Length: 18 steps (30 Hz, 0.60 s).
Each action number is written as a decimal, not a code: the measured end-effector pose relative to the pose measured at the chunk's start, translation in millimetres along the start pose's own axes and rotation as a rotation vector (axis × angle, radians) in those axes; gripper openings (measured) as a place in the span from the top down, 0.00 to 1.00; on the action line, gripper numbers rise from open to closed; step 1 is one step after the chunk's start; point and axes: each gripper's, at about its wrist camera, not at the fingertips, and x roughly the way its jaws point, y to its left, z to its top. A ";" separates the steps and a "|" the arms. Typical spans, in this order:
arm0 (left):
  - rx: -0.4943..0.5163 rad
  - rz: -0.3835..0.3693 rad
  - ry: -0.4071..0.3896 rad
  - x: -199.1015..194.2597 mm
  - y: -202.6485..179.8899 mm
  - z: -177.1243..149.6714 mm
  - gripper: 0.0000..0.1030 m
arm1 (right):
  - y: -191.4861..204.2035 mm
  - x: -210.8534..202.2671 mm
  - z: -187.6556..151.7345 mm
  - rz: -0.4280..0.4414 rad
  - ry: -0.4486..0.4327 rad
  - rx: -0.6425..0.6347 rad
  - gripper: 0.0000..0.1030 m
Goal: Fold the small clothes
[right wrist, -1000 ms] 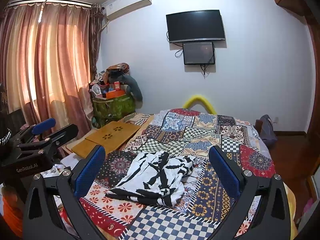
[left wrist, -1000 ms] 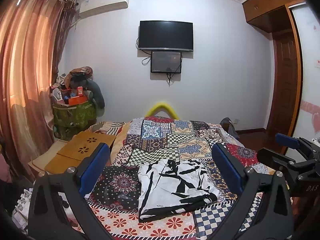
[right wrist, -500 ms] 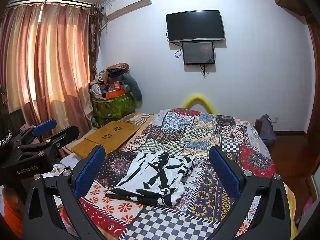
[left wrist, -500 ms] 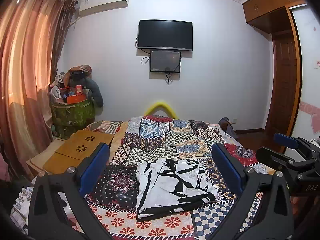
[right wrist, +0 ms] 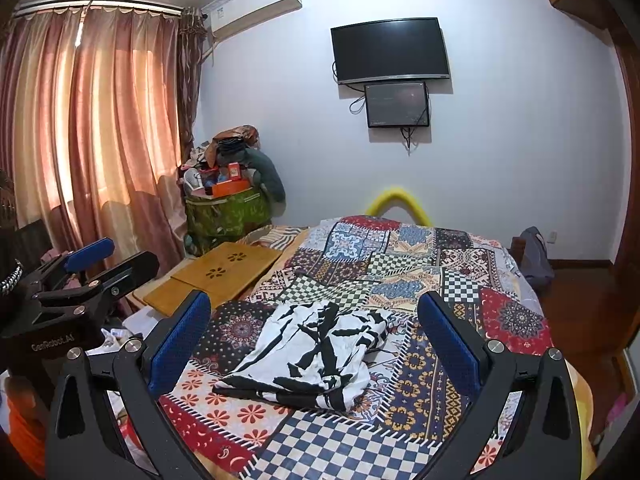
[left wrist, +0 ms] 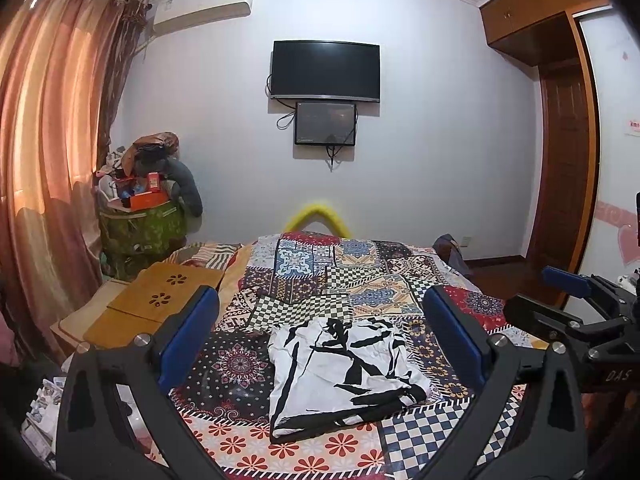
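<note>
I hold my left gripper (left wrist: pixel 320 330) above the near end of the bed (left wrist: pixel 344 276), its two blue pads (left wrist: pixel 188 336) spread wide, gripping nothing and touching nothing. My right gripper (right wrist: pixel 314 330) is the same: both pads (right wrist: pixel 448 340) far apart, bare, clear of the cloth.

One garment (left wrist: pixel 340 368), white with black streaks, lies on the patchwork quilt (right wrist: pixel 416 264) at the near end, seen between the pads in both views. From the left view it looks loosely folded into a rough rectangle; from the right view its far side is rumpled.

I count two screens on the far wall, a large TV (left wrist: pixel 325 71) with a smaller monitor (left wrist: pixel 325 123) just below. One wooden lap desk (right wrist: pixel 218 274) sits beside the bed on the curtain (right wrist: pixel 100 120) side, and one green bag (right wrist: pixel 226 212) heaped with things stands in the corner.
</note>
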 end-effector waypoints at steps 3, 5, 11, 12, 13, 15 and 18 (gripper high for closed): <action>0.010 0.002 0.004 0.2 -1.0 0.3 0.00 | 0.0 -0.1 0.1 -0.001 -0.001 0.000 0.00; 0.011 -0.007 0.007 0.2 -0.8 0.1 0.00 | 0.8 0.0 -0.3 -0.005 -0.003 0.000 0.00; 0.010 -0.025 0.015 -0.6 -0.9 0.8 0.00 | 2.9 -0.7 -2.1 -0.009 -0.004 0.003 0.00; 0.009 -0.027 0.016 -1.1 -1.1 1.5 0.00 | 3.4 -1.1 -2.2 -0.010 -0.005 0.003 0.00; 0.010 -0.030 0.020 -0.9 -1.3 1.3 0.00 | 3.6 -1.5 -2.2 -0.011 -0.006 0.003 0.00; 0.014 -0.038 0.026 -0.6 -2.8 1.6 0.00 | 3.8 -2.1 -2.4 -0.013 -0.008 0.004 0.00; 0.018 -0.038 0.028 -0.9 -4.7 1.0 0.00 | 3.7 -2.1 -2.6 -0.016 -0.006 0.006 0.00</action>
